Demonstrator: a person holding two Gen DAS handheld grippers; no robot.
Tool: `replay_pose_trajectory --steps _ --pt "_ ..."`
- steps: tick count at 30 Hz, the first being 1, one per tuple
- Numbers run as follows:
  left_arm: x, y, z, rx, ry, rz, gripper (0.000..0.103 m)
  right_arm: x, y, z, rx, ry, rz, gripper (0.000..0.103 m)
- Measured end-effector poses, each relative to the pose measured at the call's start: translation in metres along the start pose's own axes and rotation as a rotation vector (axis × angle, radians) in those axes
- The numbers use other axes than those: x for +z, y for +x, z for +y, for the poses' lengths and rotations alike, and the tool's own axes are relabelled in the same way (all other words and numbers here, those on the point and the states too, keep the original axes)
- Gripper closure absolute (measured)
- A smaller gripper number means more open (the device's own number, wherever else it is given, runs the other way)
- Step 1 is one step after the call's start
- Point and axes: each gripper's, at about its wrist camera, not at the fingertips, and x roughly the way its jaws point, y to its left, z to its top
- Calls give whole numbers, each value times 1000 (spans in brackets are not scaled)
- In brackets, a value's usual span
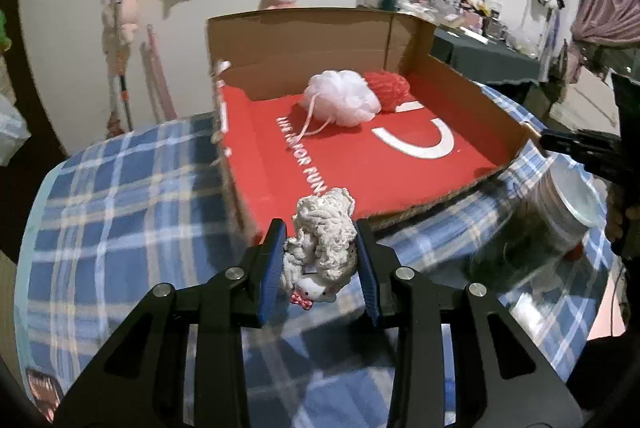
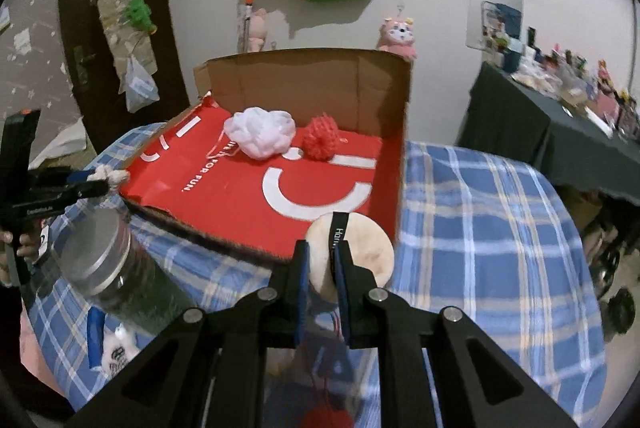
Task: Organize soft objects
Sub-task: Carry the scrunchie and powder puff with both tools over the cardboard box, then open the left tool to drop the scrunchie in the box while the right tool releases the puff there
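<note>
Mid-carry toward the cardboard box (image 1: 472, 96) on the plaid-covered table (image 1: 120, 188): left claw (image 1: 320, 260) clamped on a white crocheted piece (image 1: 326, 232) with a small cat charm, right claw (image 2: 322, 260) clamped on a round cream puff (image 2: 360, 252), both just short of the box's near edge. Next, by judgement: lifting over that edge, then releasing beside the white mesh pouf (image 1: 342, 98) and red pouf (image 1: 388, 90) near the box's back wall. Only from the right wrist: red yarn (image 2: 328, 416) dangling below the puff

the red box floor (image 2: 248, 204) reads "for fun."
</note>
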Motion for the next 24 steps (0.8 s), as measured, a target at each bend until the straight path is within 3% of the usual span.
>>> replay_pose_trajectory --steps 6,11,16,24 --pt "35 34 -6 -22 52 64 71 36 36 11 25 -81 91 89" --pt "53 70 -7 -15 67 150 71 53 85 12 18 -124 241 89" --pt "52 100 -4 12 69 240 71 52 123 11 -11 -141 371 89" --pt "46 117 -5 25 86 287 68 42 140 11 -8 -141 434 88"
